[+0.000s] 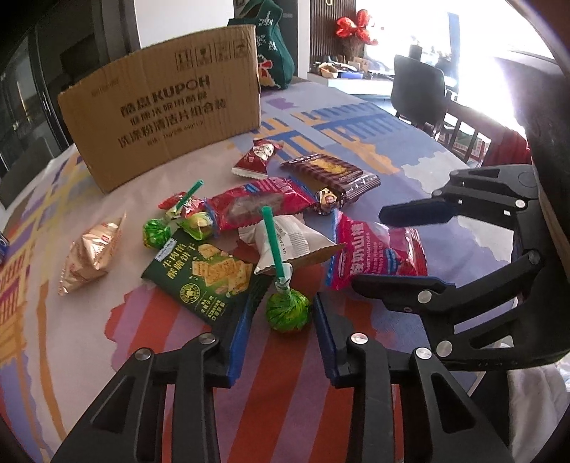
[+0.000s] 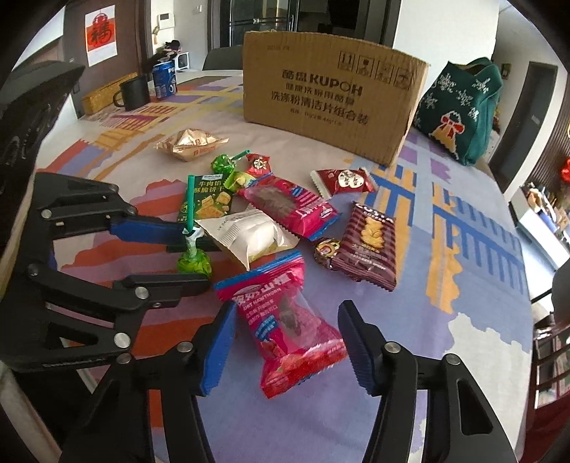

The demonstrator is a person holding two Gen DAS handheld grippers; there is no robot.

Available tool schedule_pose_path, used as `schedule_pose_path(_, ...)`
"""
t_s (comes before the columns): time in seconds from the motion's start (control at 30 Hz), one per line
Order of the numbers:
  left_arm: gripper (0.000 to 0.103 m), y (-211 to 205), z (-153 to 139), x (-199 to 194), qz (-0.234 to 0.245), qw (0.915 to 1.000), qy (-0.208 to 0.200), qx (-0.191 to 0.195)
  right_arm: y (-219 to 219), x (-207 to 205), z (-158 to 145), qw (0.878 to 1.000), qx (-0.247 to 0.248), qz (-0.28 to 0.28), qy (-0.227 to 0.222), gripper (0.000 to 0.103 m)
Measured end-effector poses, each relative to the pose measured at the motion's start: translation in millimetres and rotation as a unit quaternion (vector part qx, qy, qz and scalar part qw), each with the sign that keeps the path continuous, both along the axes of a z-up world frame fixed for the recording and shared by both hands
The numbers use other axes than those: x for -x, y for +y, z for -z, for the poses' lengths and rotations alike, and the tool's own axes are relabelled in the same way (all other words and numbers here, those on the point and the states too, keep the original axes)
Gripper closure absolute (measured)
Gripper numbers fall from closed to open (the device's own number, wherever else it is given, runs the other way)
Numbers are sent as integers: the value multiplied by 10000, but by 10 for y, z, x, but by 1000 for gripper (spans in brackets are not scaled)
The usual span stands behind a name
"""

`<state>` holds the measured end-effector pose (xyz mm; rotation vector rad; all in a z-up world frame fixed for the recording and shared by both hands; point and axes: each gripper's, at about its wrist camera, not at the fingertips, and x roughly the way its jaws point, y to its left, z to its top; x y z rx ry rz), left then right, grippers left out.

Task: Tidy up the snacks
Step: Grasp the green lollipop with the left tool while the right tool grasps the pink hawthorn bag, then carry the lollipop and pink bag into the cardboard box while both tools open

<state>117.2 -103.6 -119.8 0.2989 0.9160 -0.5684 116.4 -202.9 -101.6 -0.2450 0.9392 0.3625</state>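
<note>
Both grippers hang wide open and empty: the left gripper (image 1: pixel 278 342) frames a green lollipop (image 1: pixel 288 311) just ahead between its fingers, stick pointing away; the right gripper (image 2: pixel 285 342) straddles a pink packet (image 2: pixel 292 331) lengthwise.

Setting: home dining/living area. Round table (image 2: pixel 463 285) wearing a patterned cloth, centre frame; dining chair (image 1: pixel 418 89) standing upper right by a bright window. Red "fu" poster (image 2: pixel 101 34) hanging upper left; black mug (image 2: pixel 133 93) and Pepsi can (image 2: pixel 164 79) sitting below it.
</note>
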Motion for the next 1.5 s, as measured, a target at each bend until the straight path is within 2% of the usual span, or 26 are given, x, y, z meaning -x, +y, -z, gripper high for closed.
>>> schedule_pose_path(0.1, 76, -8, 20, -37, -17, 9999, 143, 74, 2, -29, 21, 9999, -99, 14, 104, 56)
schedule_pose_path(0.3, 77, 12, 6, -21, -16, 9997, 202, 102, -12, -15, 20, 9992, -317, 132, 211, 65)
schedule_pose_path(0.6, 77, 152, -252, 49, -325, 9991, -98, 238, -10, 85, -133, 9967, -657, 457, 102, 66)
schedule_pose_path(0.93, 77, 403, -616, -63, -1037, 9930, -328, 455, 36, 96, -466, 9909, -1024, 815, -301, 66)
schedule_pose_path(1.5, 77, 616, -1238, -610, -1584, 9784, -1145, 676, 72, -427, -1000, 9789, -1396, 1050, -1059, 66)
